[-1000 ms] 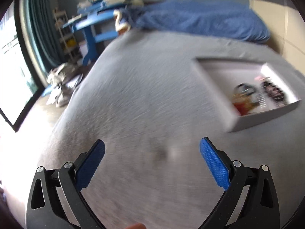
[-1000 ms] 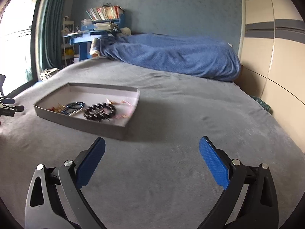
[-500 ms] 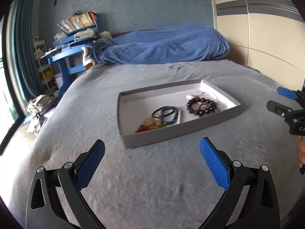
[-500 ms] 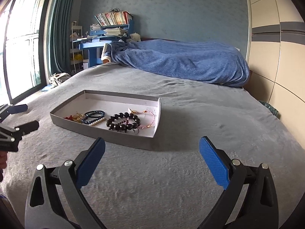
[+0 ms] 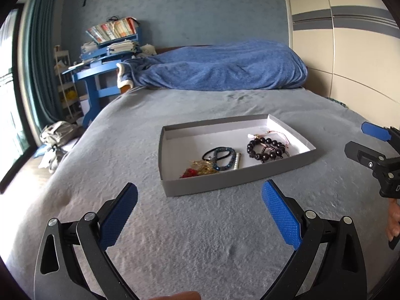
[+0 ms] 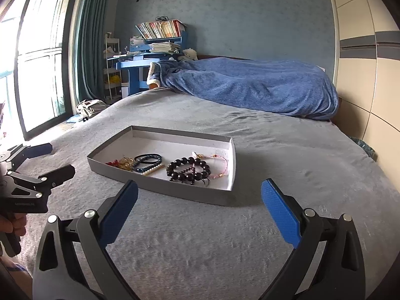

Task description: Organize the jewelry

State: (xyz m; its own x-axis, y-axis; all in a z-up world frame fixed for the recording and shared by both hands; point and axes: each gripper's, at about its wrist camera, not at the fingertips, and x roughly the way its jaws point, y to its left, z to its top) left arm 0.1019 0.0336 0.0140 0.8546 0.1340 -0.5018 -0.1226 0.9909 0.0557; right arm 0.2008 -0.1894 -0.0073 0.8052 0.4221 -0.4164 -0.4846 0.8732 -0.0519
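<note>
A shallow grey tray [image 5: 225,177] [image 6: 160,187] lies on the grey bed. In it are a dark bead bracelet [image 5: 266,146] [image 6: 188,170], a thin pink cord bracelet [image 6: 222,165], a dark blue bracelet [image 5: 221,158] [image 6: 147,160], a pearl strip [image 5: 237,161] and a red and gold piece [image 5: 197,171] [image 6: 120,162]. My left gripper [image 5: 200,212] is open and empty, short of the tray's near wall. My right gripper [image 6: 200,210] is open and empty, near the tray's front right corner. Each gripper shows in the other's view, the right [image 5: 375,147] and the left [image 6: 37,167].
A blue blanket [image 5: 220,67] [image 6: 250,85] is heaped at the bed's far end. A blue desk with books [image 6: 150,55] and a window [image 6: 37,57] stand to the left, a wardrobe [image 5: 350,50] to the right. A bag [image 5: 57,132] lies on the floor.
Both wrist views have swung and closed in on the tray, which now sits larger and more centred. Both grippers stay open and empty.
</note>
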